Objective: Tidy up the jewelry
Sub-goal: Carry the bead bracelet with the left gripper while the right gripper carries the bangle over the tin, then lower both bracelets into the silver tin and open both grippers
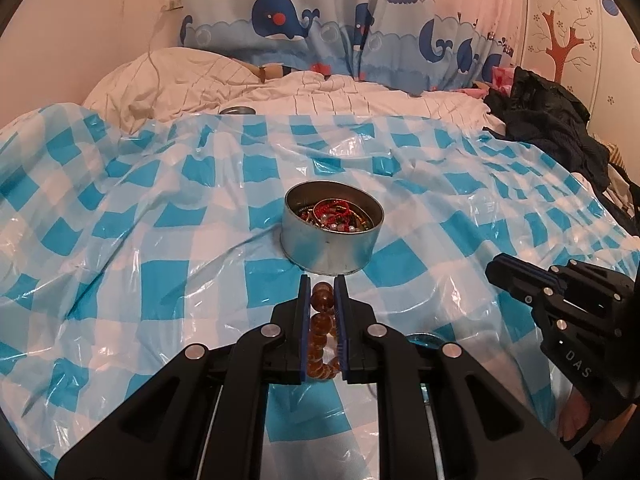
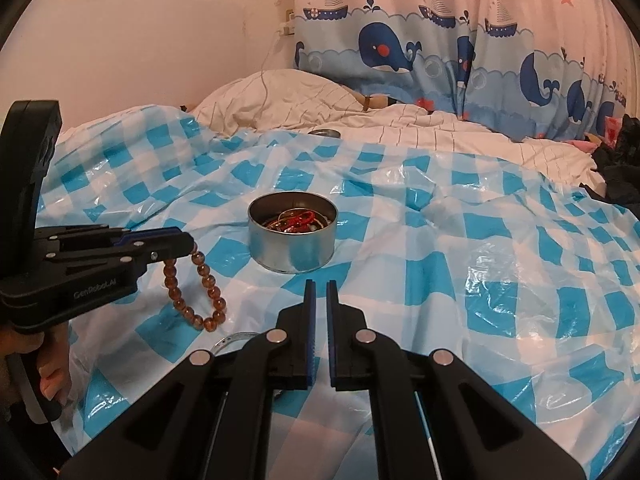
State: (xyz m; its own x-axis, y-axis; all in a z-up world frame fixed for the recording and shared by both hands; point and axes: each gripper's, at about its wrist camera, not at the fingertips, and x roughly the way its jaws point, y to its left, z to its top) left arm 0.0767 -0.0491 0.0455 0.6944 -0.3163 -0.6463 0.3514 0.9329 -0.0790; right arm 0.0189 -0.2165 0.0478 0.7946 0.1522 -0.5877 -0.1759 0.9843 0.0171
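An amber bead bracelet [image 1: 322, 301] is pinched between the blue pads of my left gripper [image 1: 323, 280], which is shut on it. In the right wrist view the bracelet [image 2: 209, 282] hangs in a loop below the left gripper [image 2: 189, 242], just above the sheet. A round metal tin [image 1: 330, 249] holding red cords and several other pieces stands just beyond the left fingertips. My right gripper [image 2: 320, 285] is shut with nothing between its pads, and the tin [image 2: 291, 249] is a little ahead and to its left. In the left wrist view the right gripper [image 1: 497, 269] shows at the right edge.
A blue-and-white checked plastic sheet [image 1: 160, 208] covers the bed. A thin silver bangle [image 2: 234, 339] lies on it under the right gripper's left arm. A small round lid [image 1: 237, 110] rests near the pillow [image 1: 168, 80]. Dark clothes [image 1: 552, 120] are heaped at the back right.
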